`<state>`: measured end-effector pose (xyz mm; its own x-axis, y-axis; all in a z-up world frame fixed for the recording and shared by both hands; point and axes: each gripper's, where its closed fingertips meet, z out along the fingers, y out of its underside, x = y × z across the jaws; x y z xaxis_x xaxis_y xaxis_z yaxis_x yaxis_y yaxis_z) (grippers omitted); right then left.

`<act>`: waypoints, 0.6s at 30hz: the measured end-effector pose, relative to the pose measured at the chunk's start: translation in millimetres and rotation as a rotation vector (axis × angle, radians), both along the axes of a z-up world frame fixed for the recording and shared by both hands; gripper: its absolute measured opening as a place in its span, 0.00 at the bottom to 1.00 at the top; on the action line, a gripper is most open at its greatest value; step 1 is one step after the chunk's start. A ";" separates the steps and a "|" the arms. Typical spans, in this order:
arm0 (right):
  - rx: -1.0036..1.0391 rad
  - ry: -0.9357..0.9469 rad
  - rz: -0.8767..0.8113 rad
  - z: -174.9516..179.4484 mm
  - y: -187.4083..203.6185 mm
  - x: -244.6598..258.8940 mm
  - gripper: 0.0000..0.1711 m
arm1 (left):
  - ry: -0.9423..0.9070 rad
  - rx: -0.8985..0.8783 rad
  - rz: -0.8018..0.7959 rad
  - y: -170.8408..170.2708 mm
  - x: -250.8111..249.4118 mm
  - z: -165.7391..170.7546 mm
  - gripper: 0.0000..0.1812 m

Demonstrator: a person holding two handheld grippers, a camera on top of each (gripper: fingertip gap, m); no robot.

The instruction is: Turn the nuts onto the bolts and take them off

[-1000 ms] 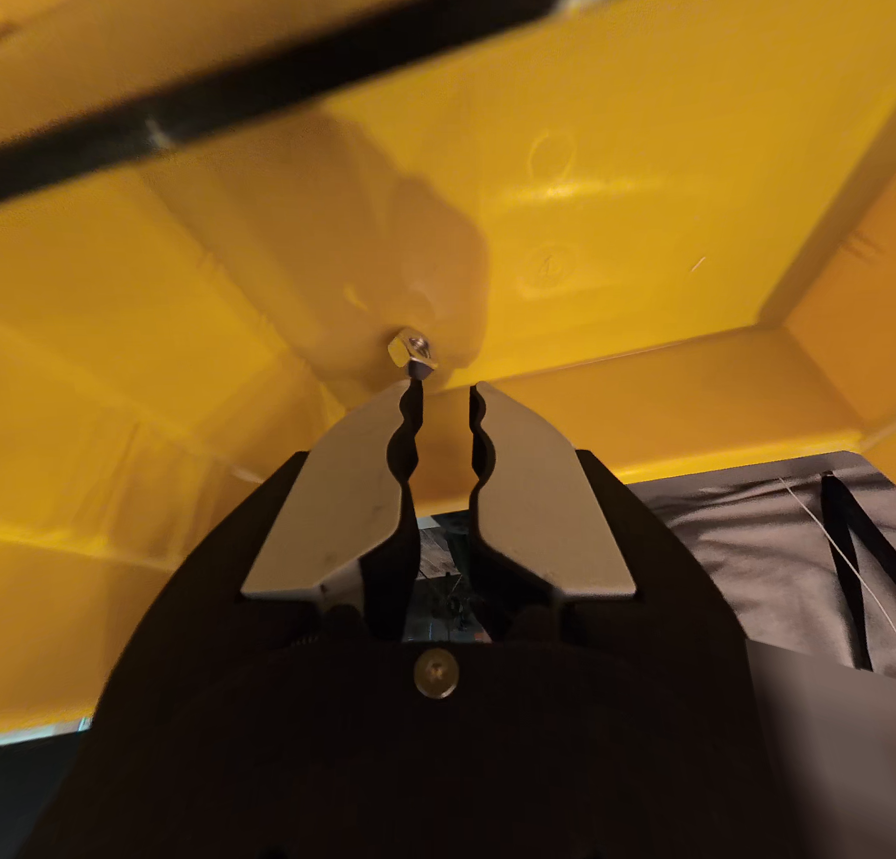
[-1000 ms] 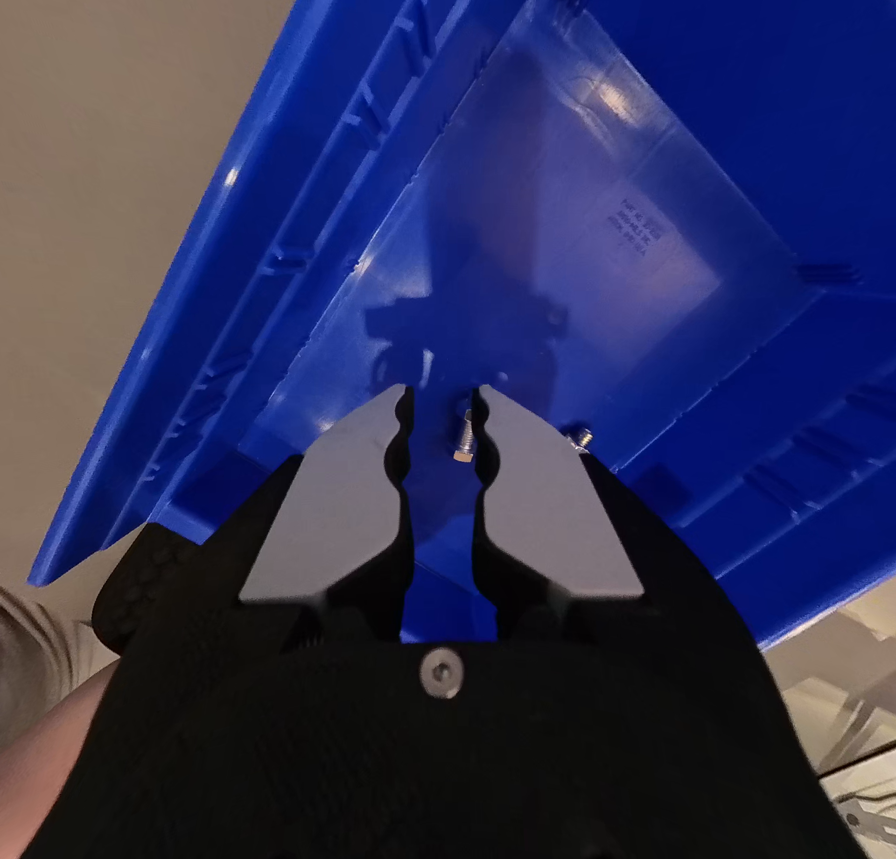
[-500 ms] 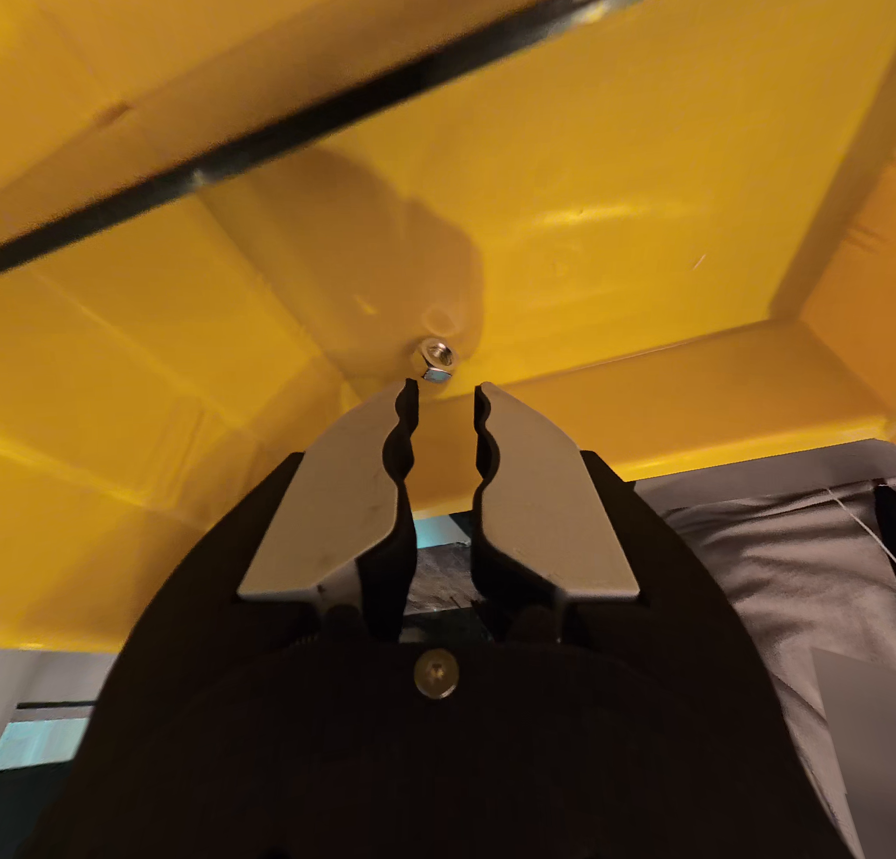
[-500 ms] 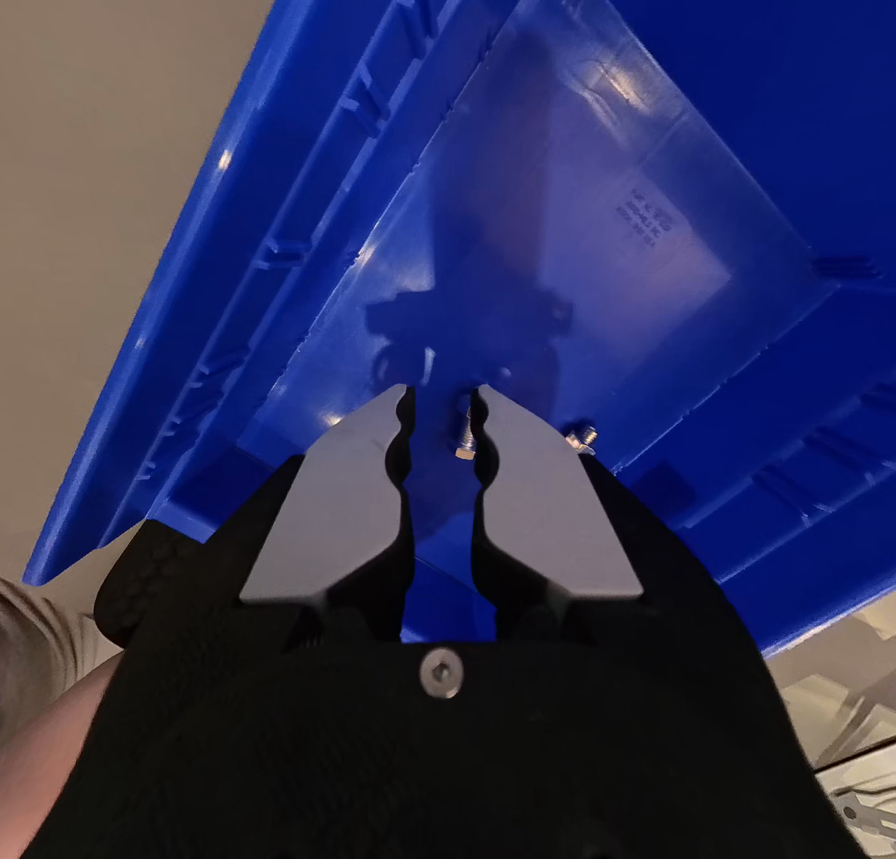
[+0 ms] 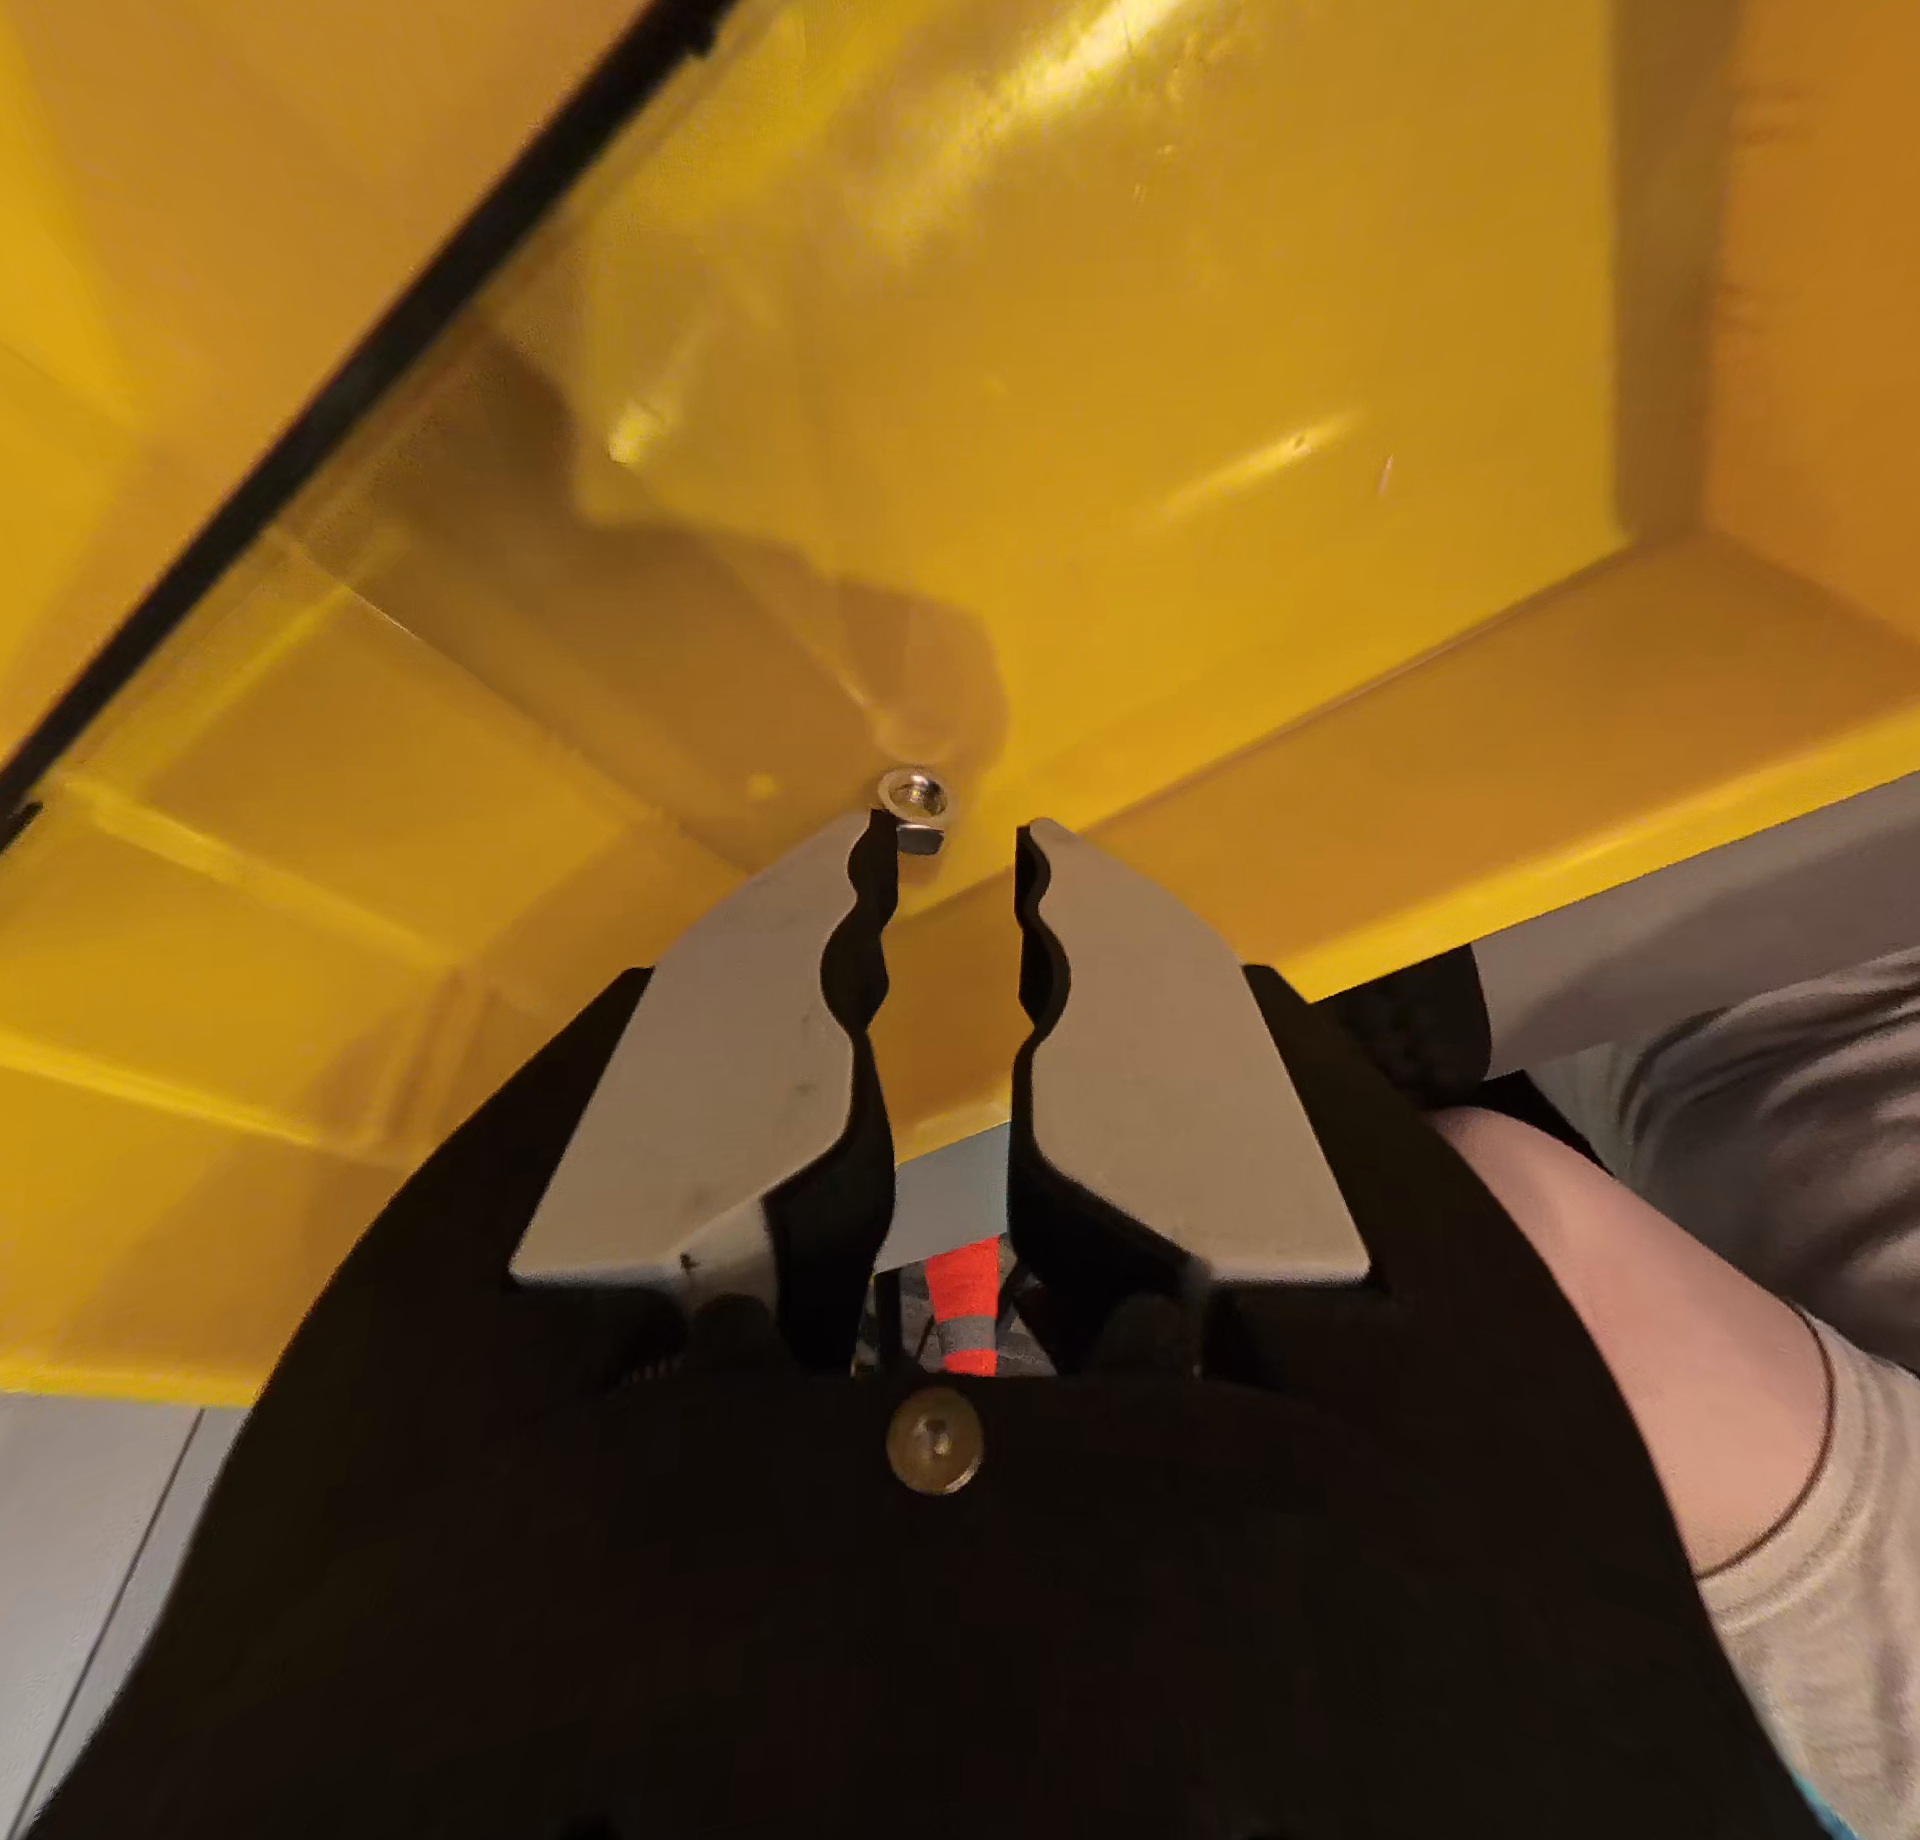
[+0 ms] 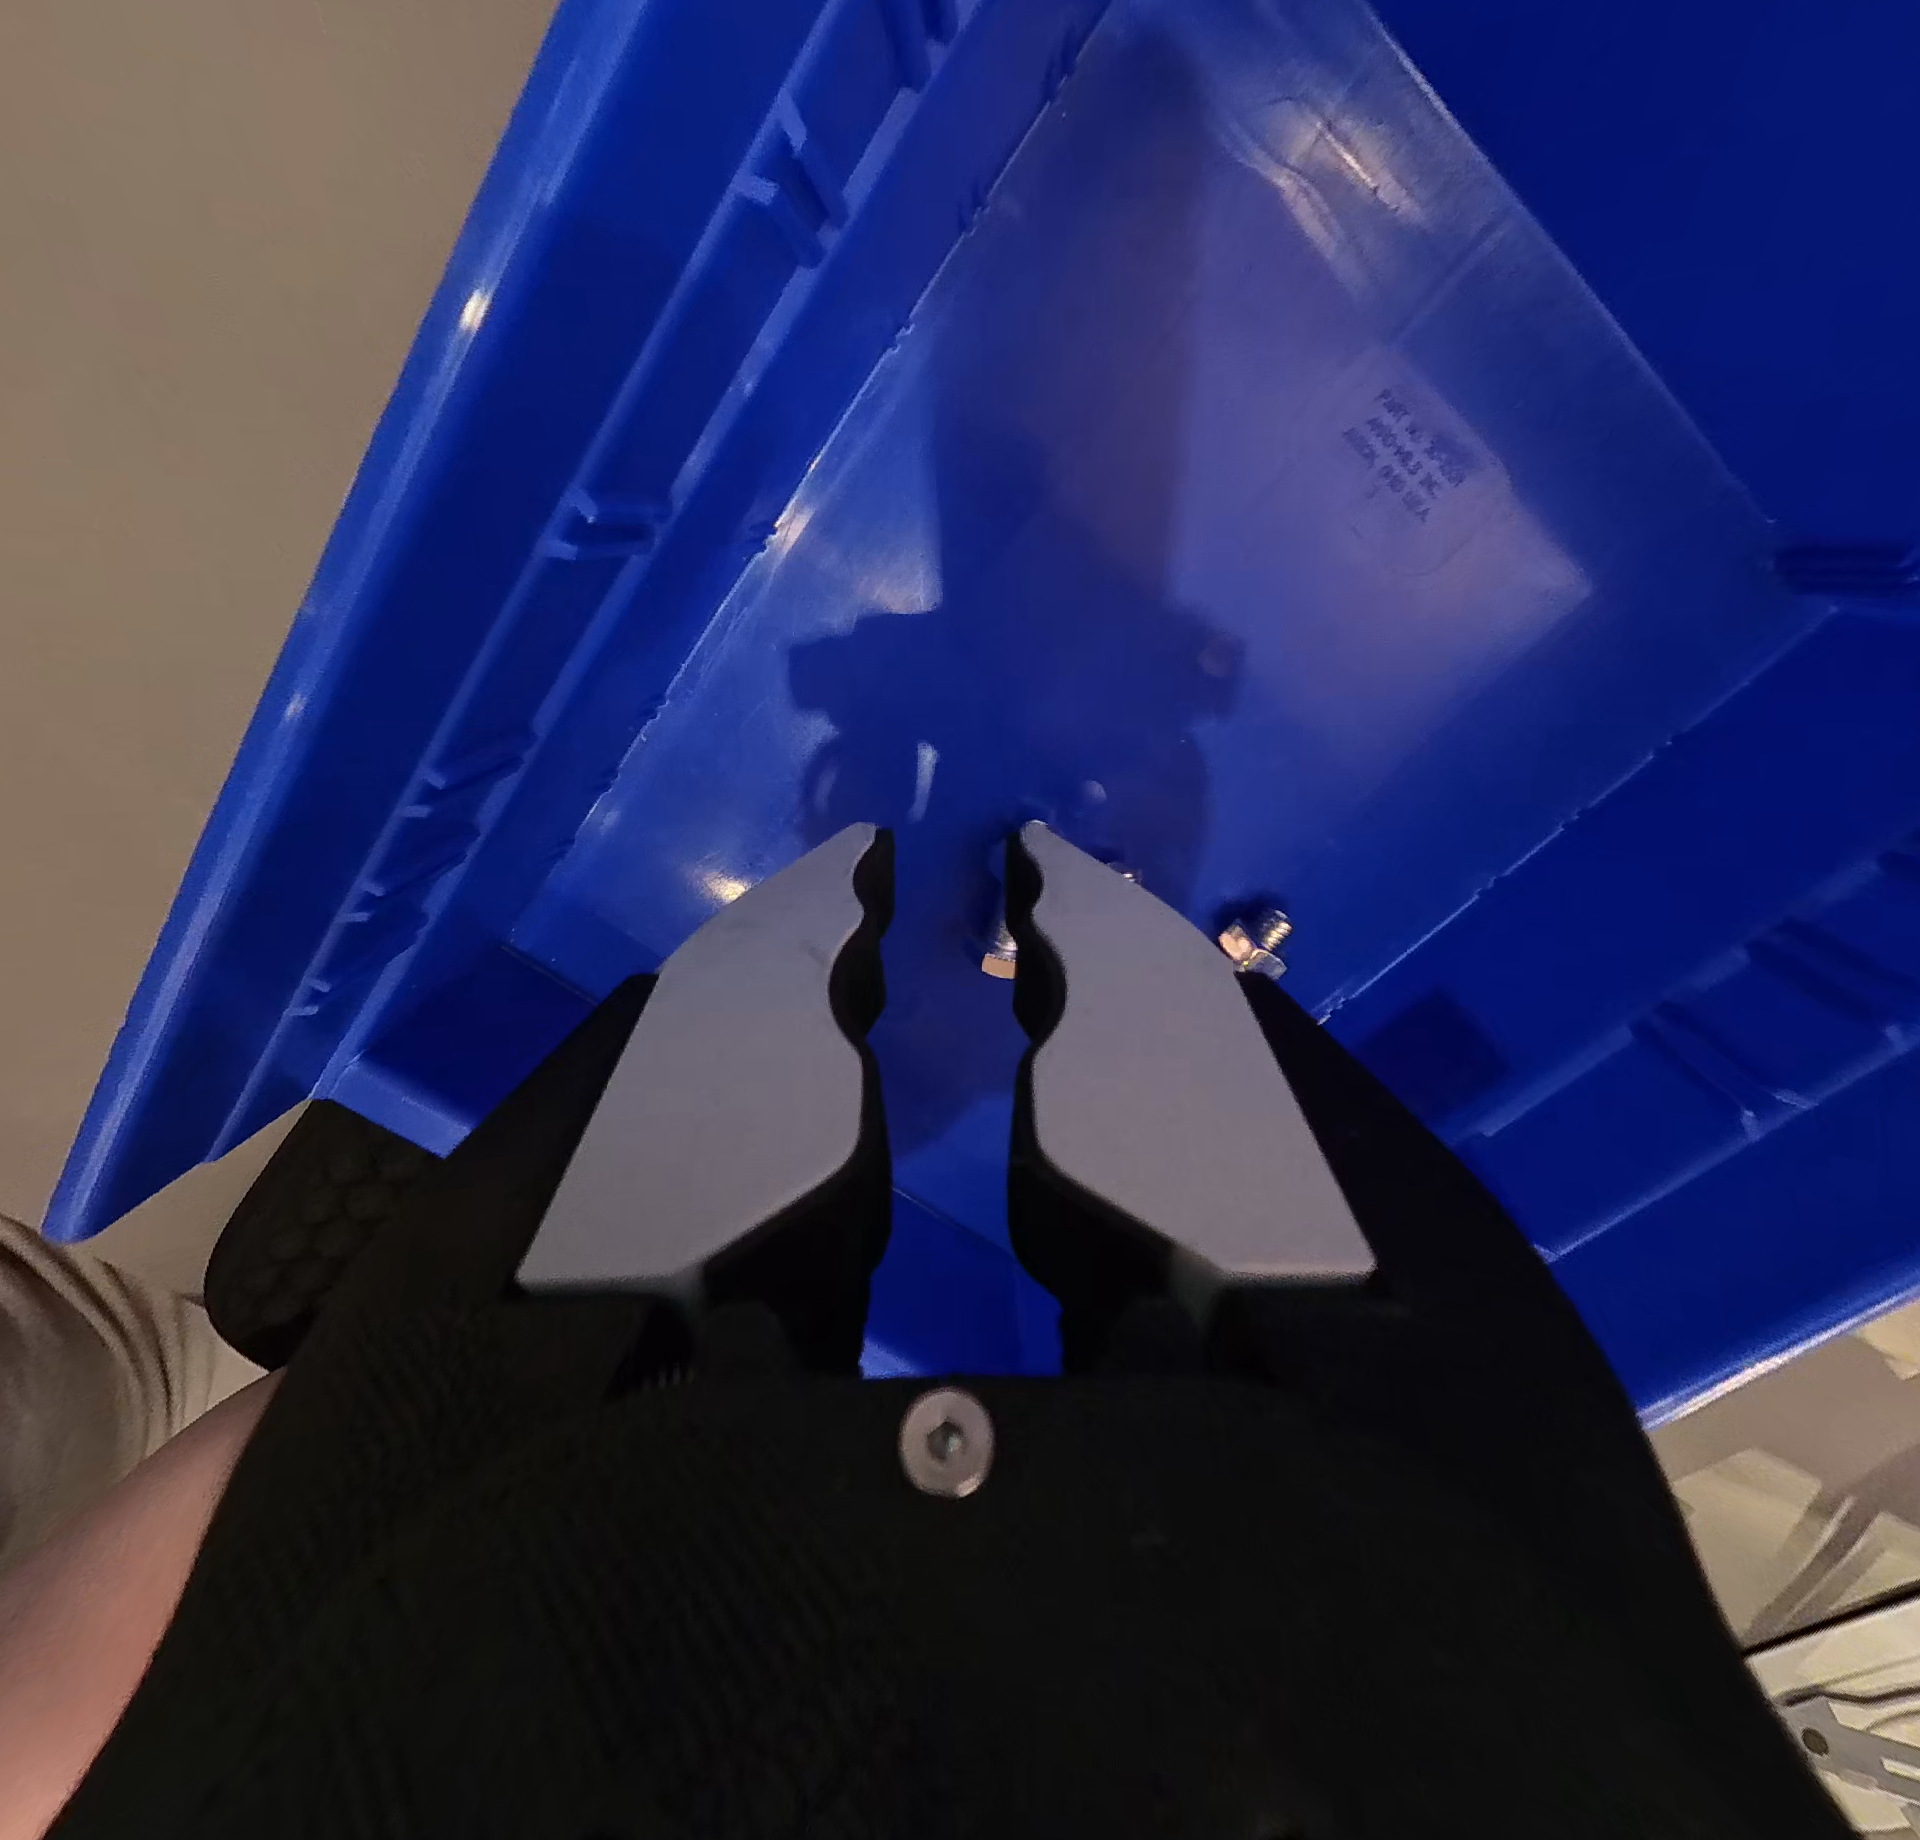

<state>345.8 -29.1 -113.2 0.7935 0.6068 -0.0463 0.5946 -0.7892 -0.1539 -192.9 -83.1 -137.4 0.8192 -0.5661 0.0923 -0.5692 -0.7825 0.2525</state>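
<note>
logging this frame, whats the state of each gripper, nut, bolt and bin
left gripper: open, holds nothing
nut: lies loose on the yellow bin floor, at the left fingertip
yellow bin: only the nut seen inside
right gripper: open, holds nothing
bolt: lies between the fingers, ungripped
second bolt: lies loose beside the right finger
blue bin: holds both bolts

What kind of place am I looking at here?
Probably a workshop or parts-sorting bench. A yellow plastic bin holds a loose nut, and a blue plastic bin holds bolts, the sort of bins used for hardware.
</note>
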 end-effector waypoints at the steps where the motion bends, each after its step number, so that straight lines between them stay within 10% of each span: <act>1: 0.000 0.001 0.001 0.0 -0.1 -0.1 0.13 | 0.003 -0.004 -0.006 -0.8 -0.7 -0.6 0.12; 18: -0.020 0.006 0.005 -2.2 -3.0 0.2 0.12 | 0.071 -0.044 -0.055 -4.5 -9.4 -11.2 0.15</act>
